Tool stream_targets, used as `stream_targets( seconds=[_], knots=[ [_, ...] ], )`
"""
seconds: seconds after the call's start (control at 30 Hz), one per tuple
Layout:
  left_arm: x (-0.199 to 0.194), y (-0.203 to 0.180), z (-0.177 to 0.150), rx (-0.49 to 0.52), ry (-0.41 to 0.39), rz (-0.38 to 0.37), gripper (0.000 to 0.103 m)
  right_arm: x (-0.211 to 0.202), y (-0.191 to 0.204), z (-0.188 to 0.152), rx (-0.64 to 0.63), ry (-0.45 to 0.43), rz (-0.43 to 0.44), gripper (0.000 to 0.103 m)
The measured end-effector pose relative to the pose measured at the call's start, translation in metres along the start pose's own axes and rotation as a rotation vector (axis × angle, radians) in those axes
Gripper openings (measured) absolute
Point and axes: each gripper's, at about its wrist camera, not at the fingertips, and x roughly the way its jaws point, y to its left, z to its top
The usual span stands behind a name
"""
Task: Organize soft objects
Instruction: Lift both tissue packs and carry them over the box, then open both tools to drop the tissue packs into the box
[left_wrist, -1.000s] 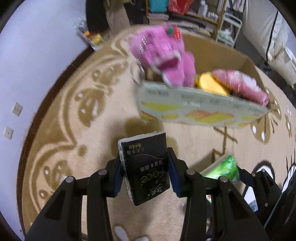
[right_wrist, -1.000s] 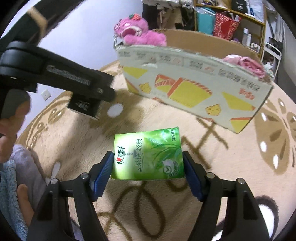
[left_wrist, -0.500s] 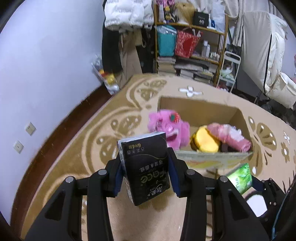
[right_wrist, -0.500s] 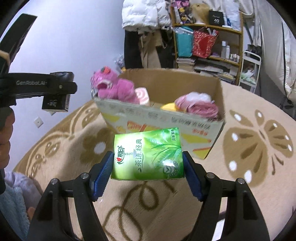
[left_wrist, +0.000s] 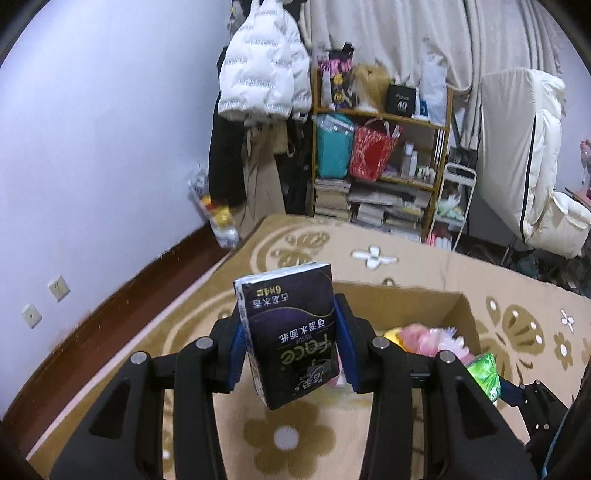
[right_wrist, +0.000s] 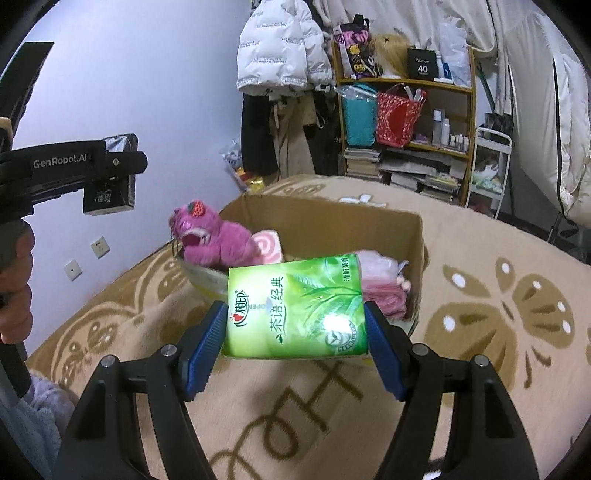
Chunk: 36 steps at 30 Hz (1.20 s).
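Two soft tissue packs, both aloft. Black tissue pack (left_wrist: 291, 336) at lower centre of the left wrist view, pinched across its narrow sides by the left gripper (left_wrist: 291, 347), blue pads (left_wrist: 345, 343) pressed to either flank, pack tilted with its printing upside down and its top standing well above the fingertips. Green tissue pack (right_wrist: 295, 310) at centre of the right wrist view, clamped across its long span by the right gripper (right_wrist: 295, 339), jaws spread wide to fit it, pads biting only its lower corners (most of the pack rising free above them). Likely light, squashy, film-wrapped and a little slick; no fragility to fear, though a hard squeeze would dent. Best taken across the flat sides near the middle, as now with the black one; the low corner hold on the green one looks more apt to let it tip. Beyond the packs, lower right in the left view and mid-frame in the right, an open cardboard box (right_wrist: 413, 251) on the patterned rug (right_wrist: 498, 314), already holding a pink plush toy (right_wrist: 218, 240) and other soft items. Neither pack over the box opening yet, by the look of it.
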Motion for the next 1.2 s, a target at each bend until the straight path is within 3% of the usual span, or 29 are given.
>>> stream_targets(
  seconds=[0.33, 1.0, 1.1, 1.2],
  knots=[
    [0.013, -0.031, 0.022, 0.082, -0.053, -0.009, 0.041, 0.014, -0.015, 0.017, 0.001, -0.015, -0.033, 0.077],
    [0.051, -0.064, 0.003, 0.144, 0.049, -0.081, 0.043, 0.03, -0.041, 0.042, 0.023, -0.025, -0.084, 0.078],
    [0.059, -0.065, 0.0, 0.152, 0.066, -0.062, 0.045, 0.034, -0.046, 0.044, 0.021, -0.015, -0.091, 0.078],
    [0.067, -0.066, -0.005, 0.151, 0.09, -0.052, 0.06, 0.038, -0.049, 0.044, 0.02, 0.002, -0.094, 0.078]
  ],
)
